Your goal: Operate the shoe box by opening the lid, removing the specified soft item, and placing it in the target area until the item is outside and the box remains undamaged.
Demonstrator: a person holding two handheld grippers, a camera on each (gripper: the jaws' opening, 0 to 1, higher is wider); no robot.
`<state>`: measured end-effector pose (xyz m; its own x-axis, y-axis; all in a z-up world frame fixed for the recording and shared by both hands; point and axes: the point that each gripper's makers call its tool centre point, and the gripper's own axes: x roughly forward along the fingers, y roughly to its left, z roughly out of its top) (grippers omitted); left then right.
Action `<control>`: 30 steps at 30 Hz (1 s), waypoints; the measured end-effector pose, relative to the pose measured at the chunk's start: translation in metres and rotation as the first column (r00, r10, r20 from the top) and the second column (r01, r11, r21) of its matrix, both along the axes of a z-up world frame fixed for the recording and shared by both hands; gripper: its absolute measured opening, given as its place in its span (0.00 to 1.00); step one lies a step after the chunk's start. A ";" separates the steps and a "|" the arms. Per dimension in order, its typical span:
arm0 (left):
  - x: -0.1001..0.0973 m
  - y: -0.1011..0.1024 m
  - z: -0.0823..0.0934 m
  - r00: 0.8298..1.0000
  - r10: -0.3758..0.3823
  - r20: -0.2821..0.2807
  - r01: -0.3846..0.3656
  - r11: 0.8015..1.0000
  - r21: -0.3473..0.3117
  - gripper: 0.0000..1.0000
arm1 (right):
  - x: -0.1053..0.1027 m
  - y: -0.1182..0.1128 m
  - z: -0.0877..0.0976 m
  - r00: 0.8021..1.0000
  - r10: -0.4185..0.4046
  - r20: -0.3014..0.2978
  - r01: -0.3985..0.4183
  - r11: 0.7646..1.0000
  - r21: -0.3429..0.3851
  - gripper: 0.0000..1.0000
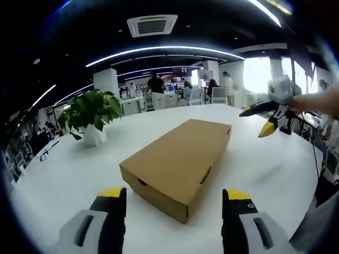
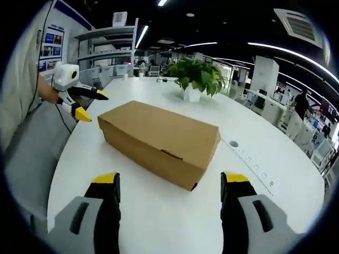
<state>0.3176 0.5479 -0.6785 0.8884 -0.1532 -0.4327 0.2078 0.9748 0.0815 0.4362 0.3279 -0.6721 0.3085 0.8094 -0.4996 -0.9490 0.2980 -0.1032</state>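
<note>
Left gripper [image 1: 174, 203]: grey with yellow-tipped black jaws, spread wide, nothing between them, hovering above the round white table [image 1: 69, 174], right at the near corner of the box.
Right gripper [image 2: 170, 185]: same build, jaws also wide apart and empty, facing the box from the opposite side; in the left gripper view it hangs at the right, off past the far end of the box.
Shoe box: the plain brown cardboard shoe box [image 1: 180, 159] lies flat mid-table, lid down and closed, a small slot showing in its side; neither gripper touches it.
Around the box: bare tabletop on all sides, the approach open from both ends.
Plant: a leafy green plant in a white pot [image 2: 197, 79] stands on the table beyond the box, well apart from it.
Table insert: a small round fitting [image 2: 233, 143] and a strip sit in the tabletop near the box's right side.
Background: open office, desks, shelving, ceiling light strips, people standing far off.
</note>
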 end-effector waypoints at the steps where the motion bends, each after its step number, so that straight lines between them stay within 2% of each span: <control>1: 0.000 0.000 0.000 1.000 0.002 0.001 -0.002 1.000 0.001 0.74 | 0.001 0.000 0.000 1.000 0.003 -0.002 -0.003 1.000 0.000 0.71; 6: 0.004 0.000 -0.008 0.999 0.039 -0.002 -0.039 0.999 -0.010 0.66 | 0.014 0.007 -0.004 0.999 0.051 -0.001 -0.051 0.999 -0.011 0.64; 14: 0.011 0.002 -0.017 0.996 0.094 -0.005 -0.094 0.995 -0.012 0.63 | 0.032 0.013 -0.014 0.997 0.080 -0.017 -0.081 0.996 -0.027 0.56; 22: 0.016 -0.005 -0.025 0.995 0.099 -0.024 -0.099 0.995 -0.009 0.62 | 0.041 0.019 -0.028 0.994 0.101 -0.046 -0.104 0.993 -0.050 0.49; 30: 0.022 -0.011 -0.027 0.993 0.116 -0.022 -0.117 0.993 -0.033 0.59 | 0.048 0.028 -0.029 0.993 0.099 -0.060 -0.101 0.994 -0.040 0.45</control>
<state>0.3394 0.5372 -0.7052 0.8924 -0.0639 -0.4468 0.0937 0.9946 0.0451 0.4844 0.3556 -0.7013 0.1966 0.8122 -0.5492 -0.9785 0.1978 -0.0578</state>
